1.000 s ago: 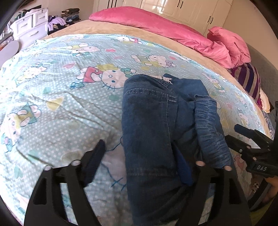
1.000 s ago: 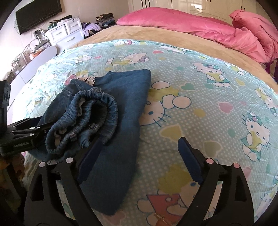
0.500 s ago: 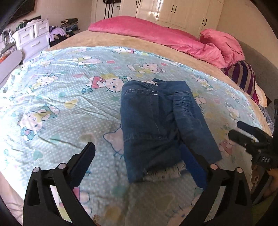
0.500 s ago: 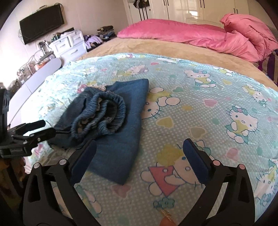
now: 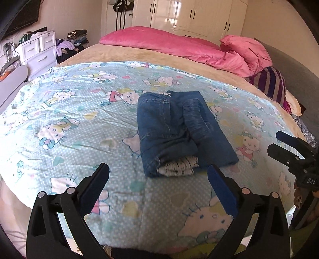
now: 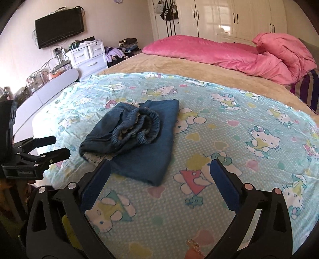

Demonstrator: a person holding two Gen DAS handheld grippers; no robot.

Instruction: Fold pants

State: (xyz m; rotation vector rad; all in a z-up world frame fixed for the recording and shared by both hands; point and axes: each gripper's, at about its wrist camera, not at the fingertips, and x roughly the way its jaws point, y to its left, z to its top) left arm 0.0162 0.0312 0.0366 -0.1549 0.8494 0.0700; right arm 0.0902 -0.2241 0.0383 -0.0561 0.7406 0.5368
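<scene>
The blue denim pants (image 5: 175, 129) lie folded into a compact bundle on the cartoon-cat sheet (image 5: 69, 119), the gathered waistband on top and a white lining showing at the near end. They also show in the right wrist view (image 6: 135, 135). My left gripper (image 5: 157, 179) is open and empty, hovering above the sheet short of the bundle's near end. My right gripper (image 6: 159, 171) is open and empty, beside the bundle's folded edge. Each gripper appears at the edge of the other's view: the right (image 5: 293, 151), the left (image 6: 43, 147).
A pink duvet (image 5: 179, 45) and a striped pillow (image 5: 269, 85) lie at the bed's far end. A white drawer unit (image 6: 87, 55) with clothes, a wall TV (image 6: 59, 25) and wardrobes (image 6: 229, 18) stand beyond the bed. The bed's edge is just below both grippers.
Both grippers have let go of the pants and pulled back toward the bed's near edge, rising. The pants have stayed folded where they were laid.
</scene>
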